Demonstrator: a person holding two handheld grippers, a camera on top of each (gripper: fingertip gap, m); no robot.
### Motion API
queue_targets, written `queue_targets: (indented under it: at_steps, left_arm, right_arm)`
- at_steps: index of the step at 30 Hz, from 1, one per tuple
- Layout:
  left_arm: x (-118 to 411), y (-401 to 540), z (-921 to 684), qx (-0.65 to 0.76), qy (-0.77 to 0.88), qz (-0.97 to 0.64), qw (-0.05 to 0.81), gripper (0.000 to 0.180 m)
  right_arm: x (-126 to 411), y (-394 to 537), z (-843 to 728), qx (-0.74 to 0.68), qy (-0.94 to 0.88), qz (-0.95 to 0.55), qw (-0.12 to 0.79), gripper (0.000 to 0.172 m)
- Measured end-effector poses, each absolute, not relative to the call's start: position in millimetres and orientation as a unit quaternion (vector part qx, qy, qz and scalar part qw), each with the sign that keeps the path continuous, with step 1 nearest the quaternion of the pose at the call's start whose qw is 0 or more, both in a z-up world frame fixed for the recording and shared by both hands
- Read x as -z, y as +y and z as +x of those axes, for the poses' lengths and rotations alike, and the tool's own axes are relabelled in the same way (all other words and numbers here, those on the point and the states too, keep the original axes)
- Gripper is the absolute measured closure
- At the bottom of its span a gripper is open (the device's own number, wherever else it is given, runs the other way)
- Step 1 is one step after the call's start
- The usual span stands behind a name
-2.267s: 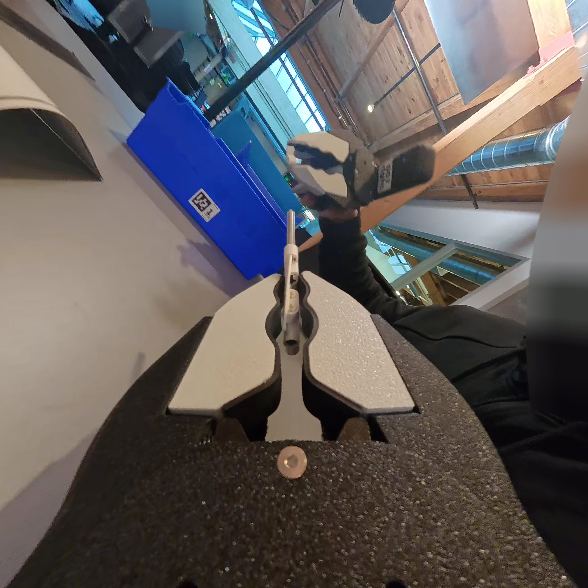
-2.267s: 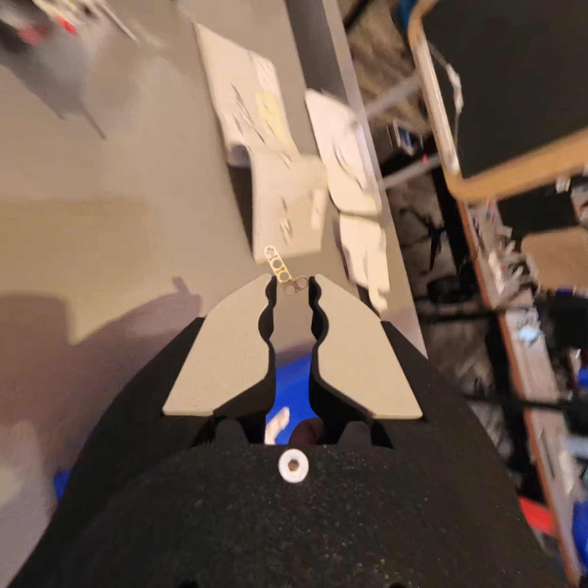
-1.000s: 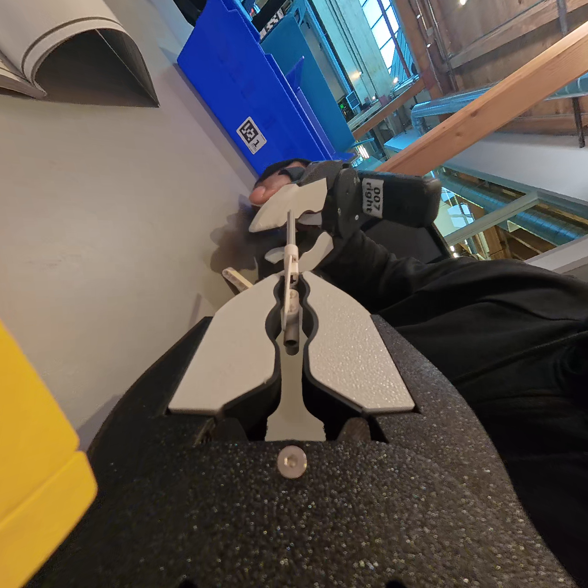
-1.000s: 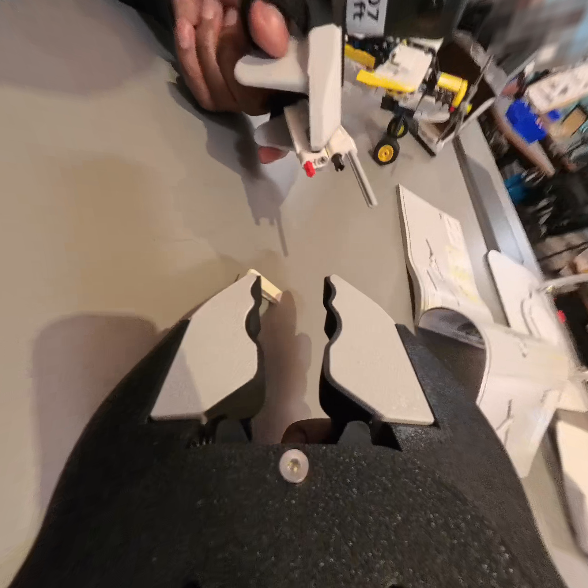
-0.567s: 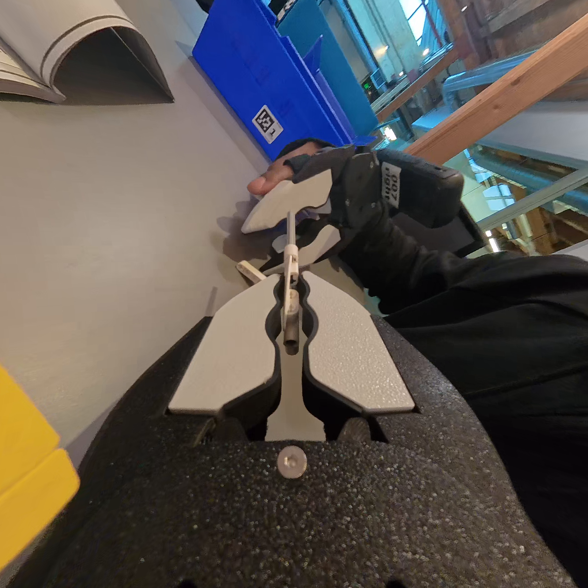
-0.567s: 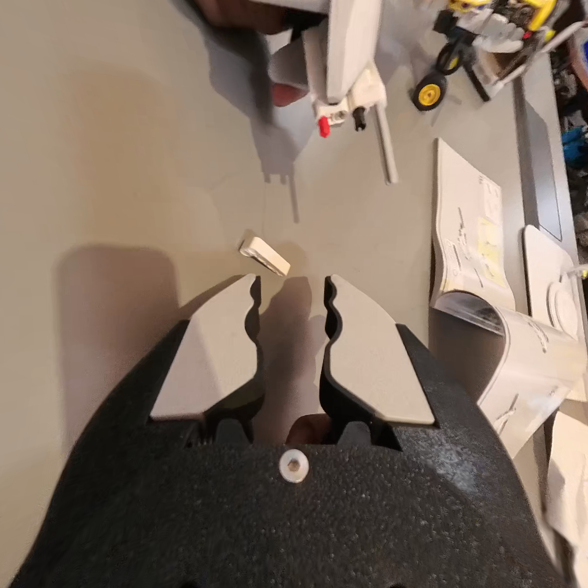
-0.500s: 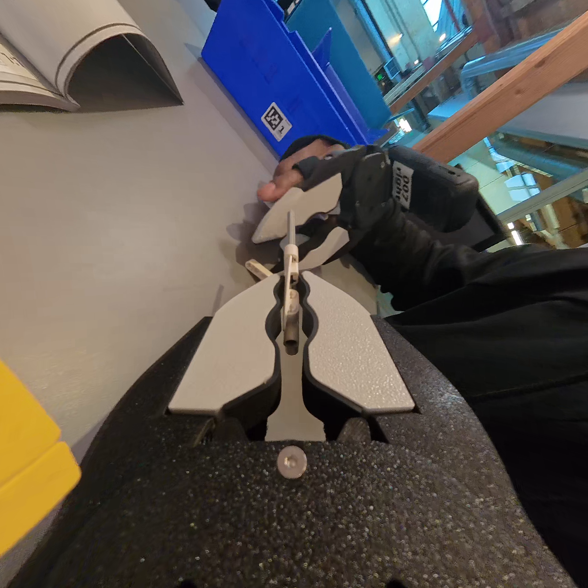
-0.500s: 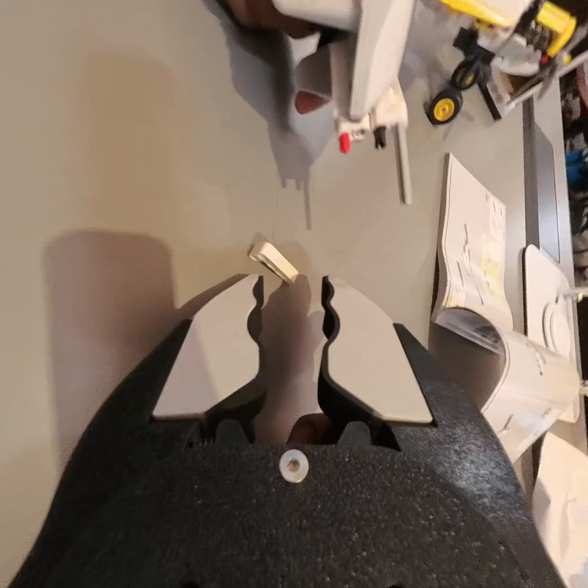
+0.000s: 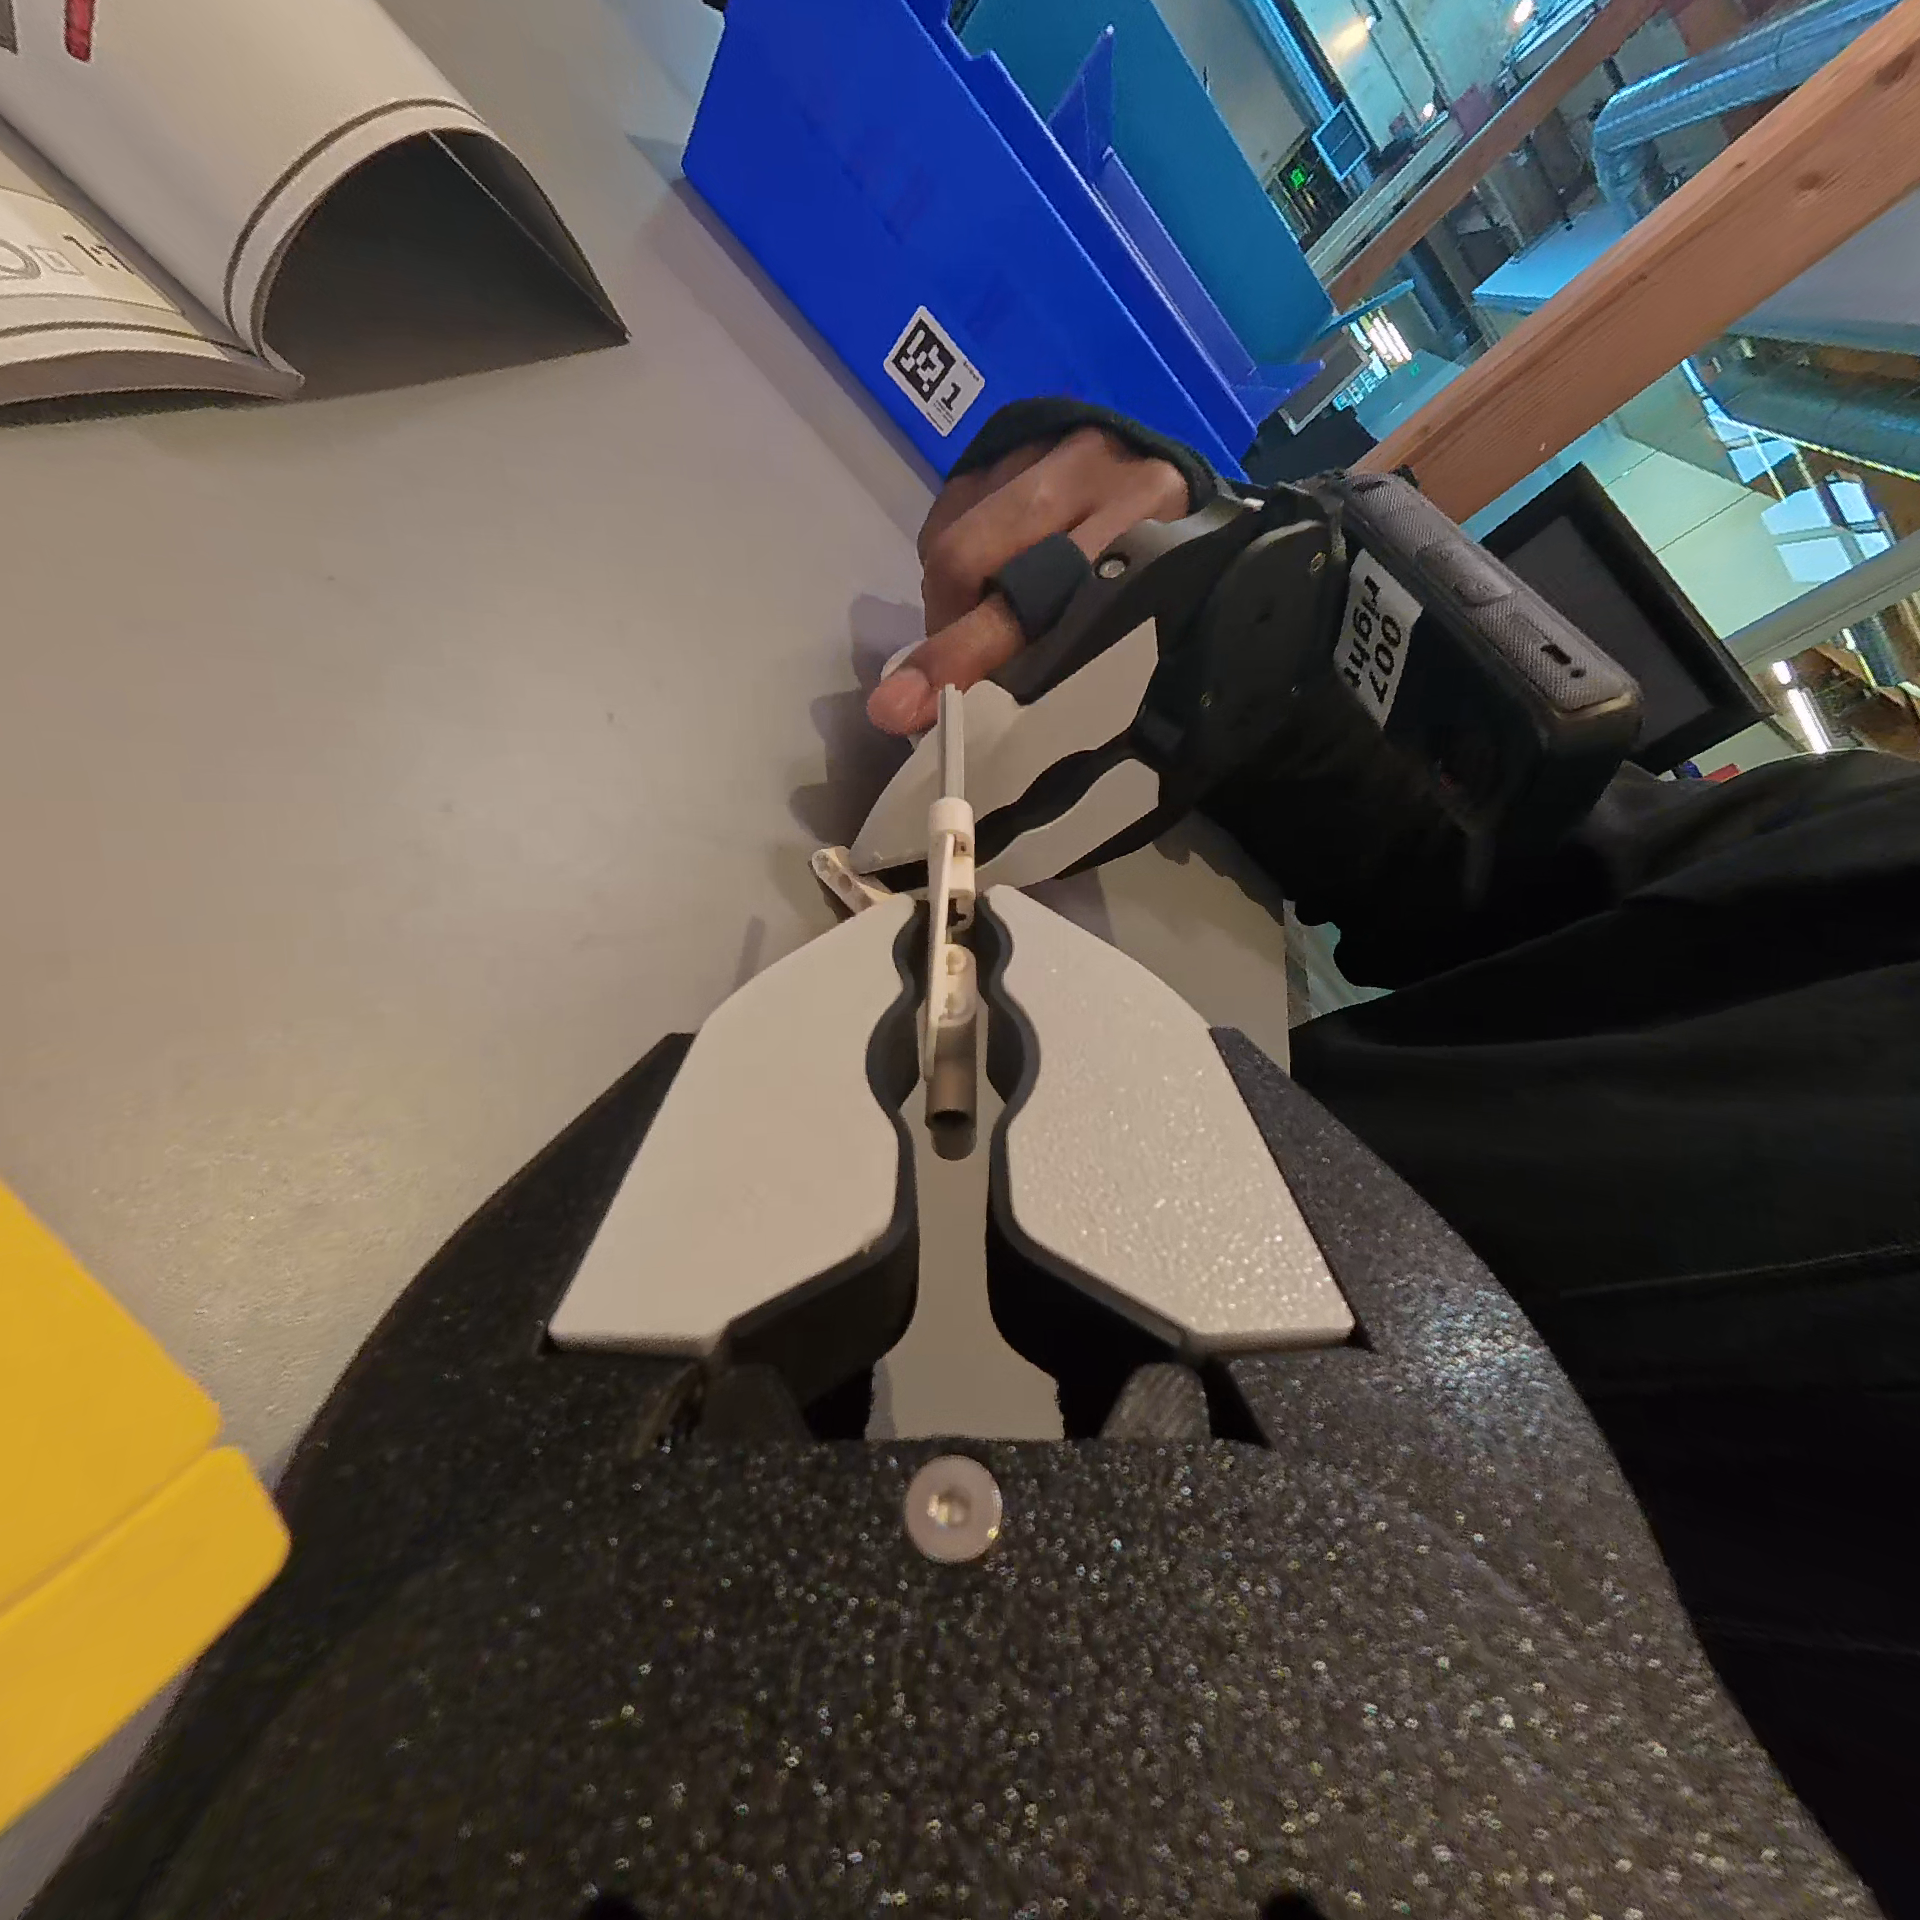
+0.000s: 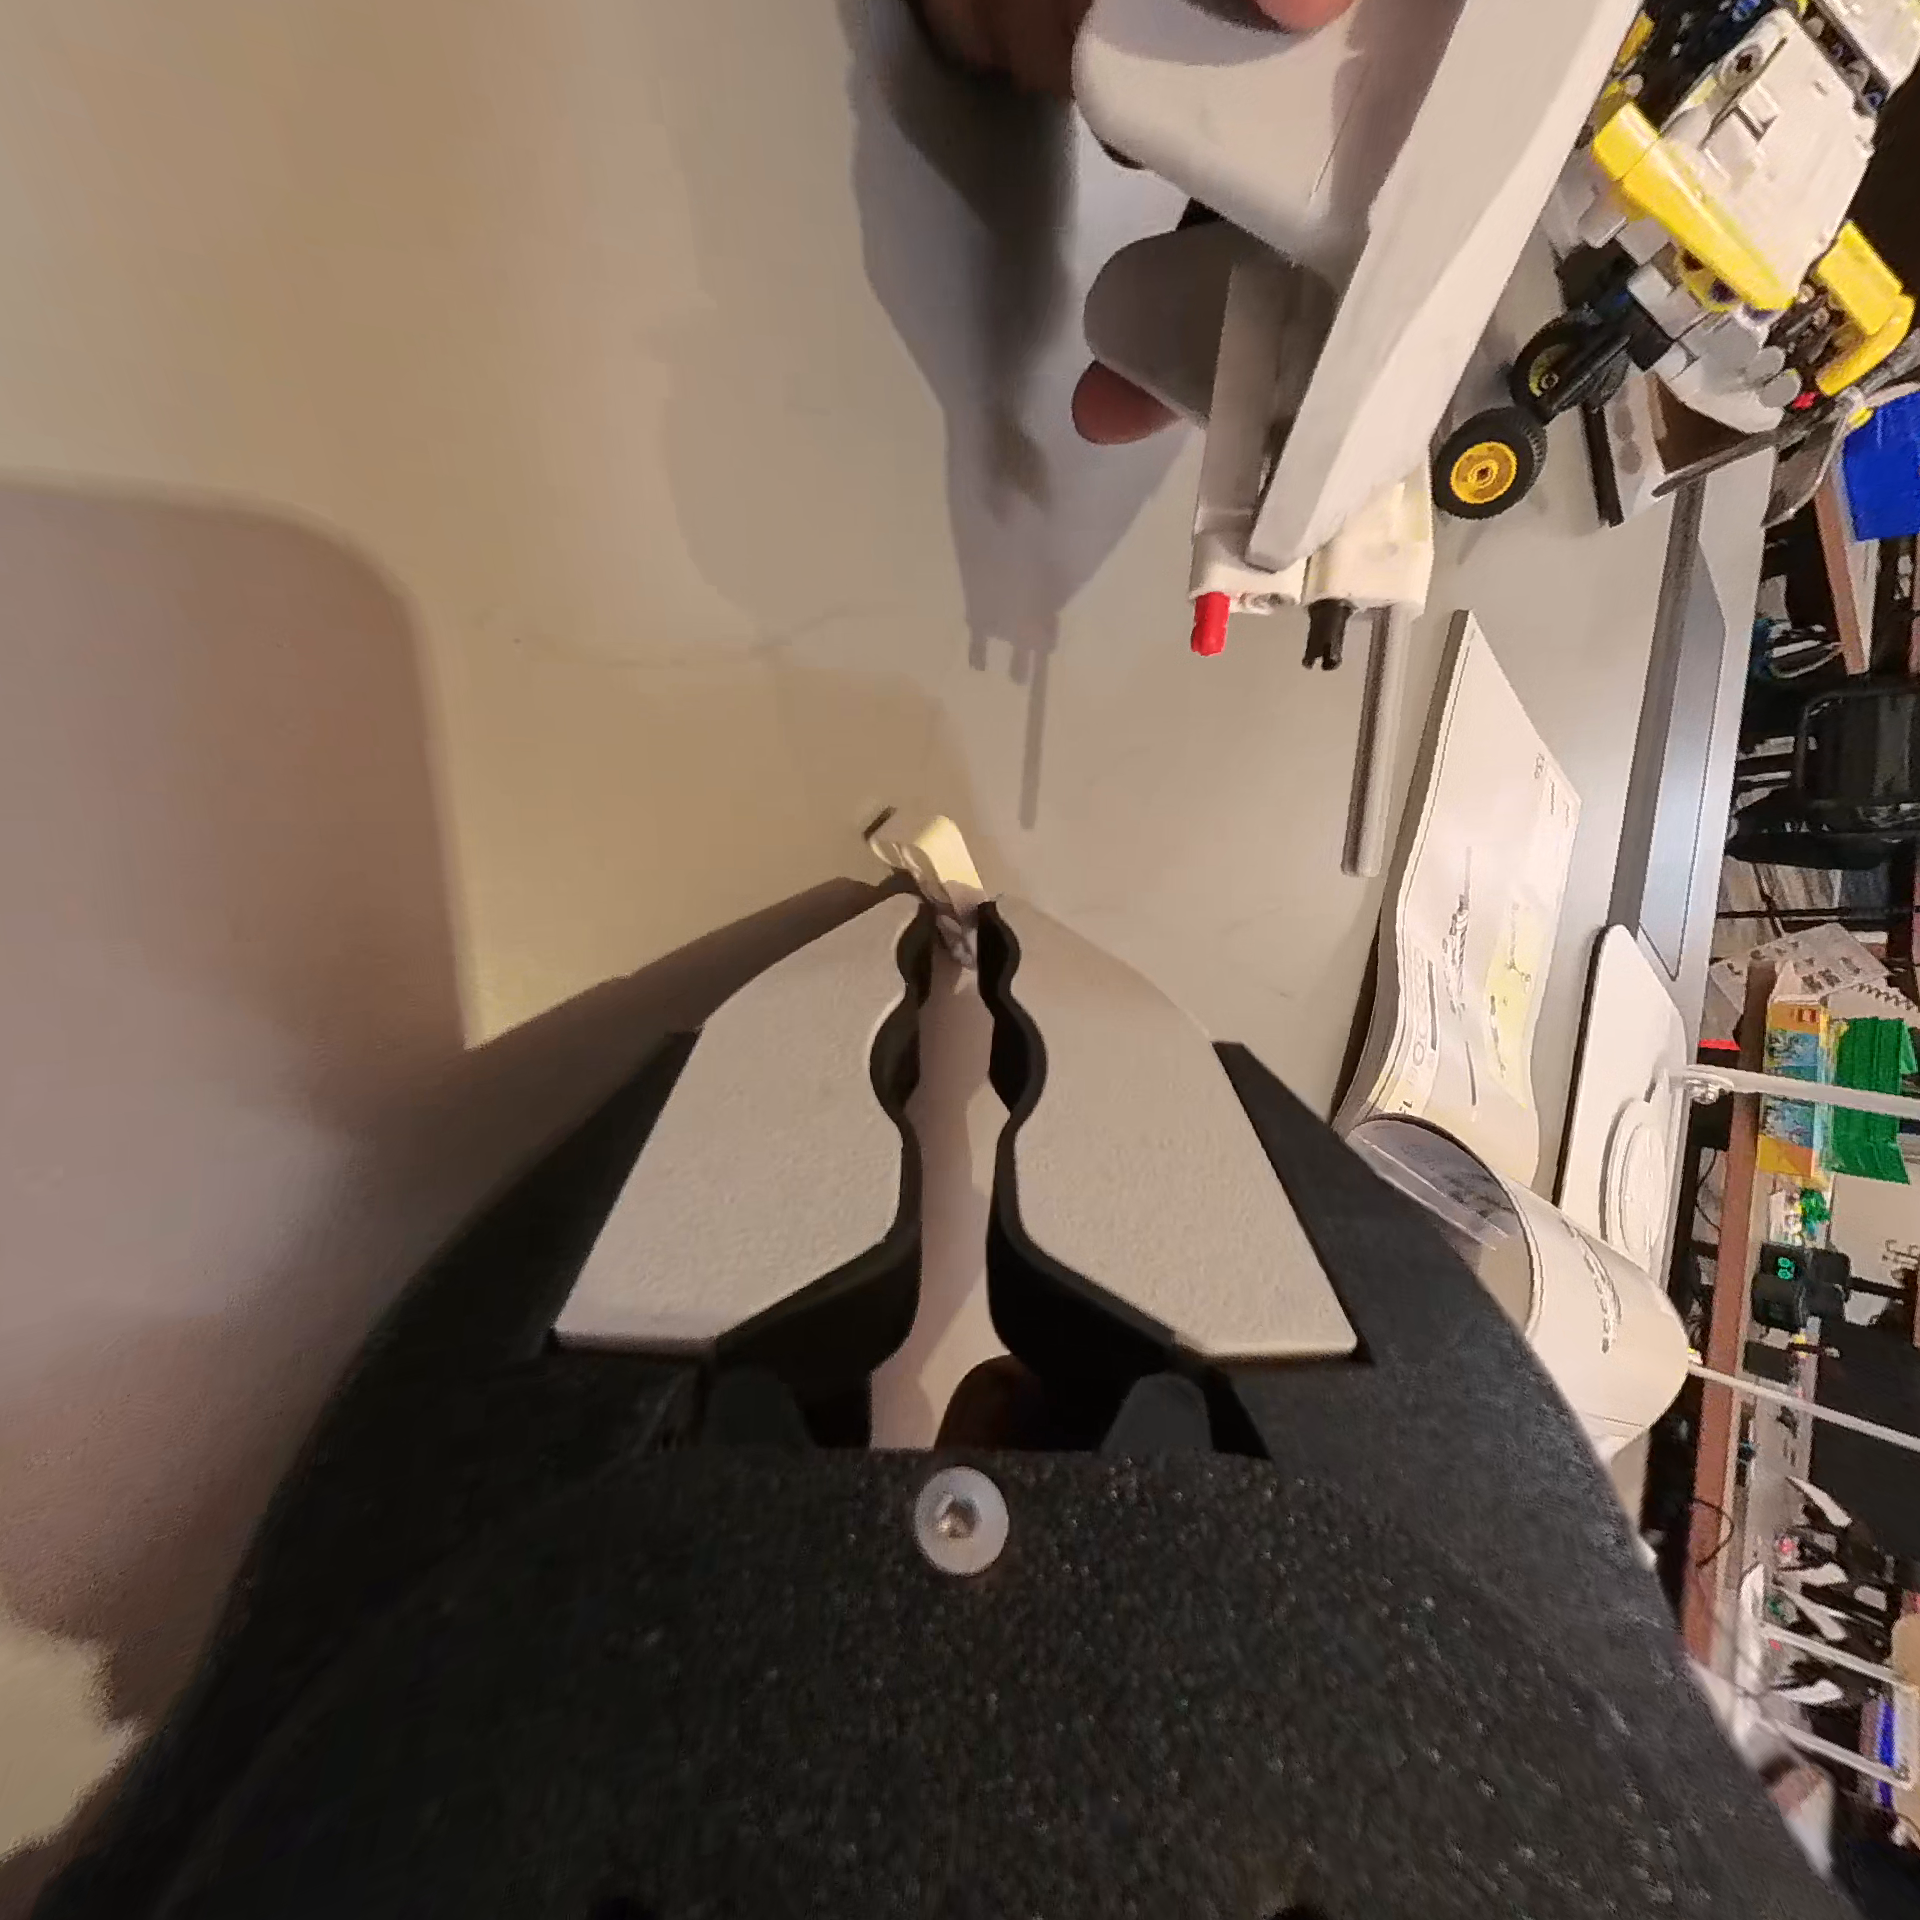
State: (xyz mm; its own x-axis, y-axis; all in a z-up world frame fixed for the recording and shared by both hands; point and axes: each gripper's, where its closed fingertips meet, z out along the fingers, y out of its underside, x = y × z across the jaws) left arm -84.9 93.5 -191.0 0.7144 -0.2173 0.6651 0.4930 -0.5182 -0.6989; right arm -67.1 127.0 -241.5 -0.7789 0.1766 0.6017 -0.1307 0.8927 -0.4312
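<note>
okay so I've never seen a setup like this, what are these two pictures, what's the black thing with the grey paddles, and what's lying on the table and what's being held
No robot arm here: a person holds a hand-held two-finger gripper in each hand, and each gripper carries a camera looking out along its grey fingers. One picture is from the left gripper, the other from the right gripper.

The left gripper is shut on a small white building-toy assembly with a grey axle; seen from the right camera, it also has a red pin and a black pin.

The right gripper, down at the grey table, is closed on a small white beam.

Also on the table: an open instruction booklet, a blue bin, a yellow box and a yellow-and-white toy vehicle.
</note>
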Motion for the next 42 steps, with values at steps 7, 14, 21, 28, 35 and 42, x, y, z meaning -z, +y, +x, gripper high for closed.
queue_targets:
  at_steps: [7, 14, 21, 28, 35, 42]
  left_arm:
    - [190.9, 93.6, -86.5, 0.364, -0.086, -0.791, 0.485, 0.173]
    - [191.2, 93.7, -87.7, 0.364, -0.088, -0.791, 0.484, 0.173]
    - [191.3, 93.9, -87.7, 0.365, -0.089, -0.791, 0.483, 0.173]
    - [191.4, 93.8, -87.2, 0.365, -0.087, -0.791, 0.483, 0.173]
    - [191.9, 93.9, -87.2, 0.366, -0.088, -0.792, 0.481, 0.173]
    - [191.9, 94.0, -87.7, 0.366, -0.09, -0.792, 0.481, 0.173]
  right_arm:
    - [236.1, 135.4, -74.9, -0.3, -0.9, -0.159, 0.273, 0.171]
    - [237.7, 139.8, -72.0, -0.335, -0.887, -0.245, 0.203, 0.171]
    - [237.1, 143.1, -72.9, -0.353, -0.875, -0.274, 0.186, 0.165]
    - [233.9, 157.8, -66.9, -0.347, -0.87, -0.301, 0.18, 0.151]
    - [239.2, 148.2, -70.5, -0.342, -0.877, -0.292, 0.17, 0.144]
    - [248.4, 142.5, -77.5, -0.303, -0.893, -0.293, 0.16, 0.164]
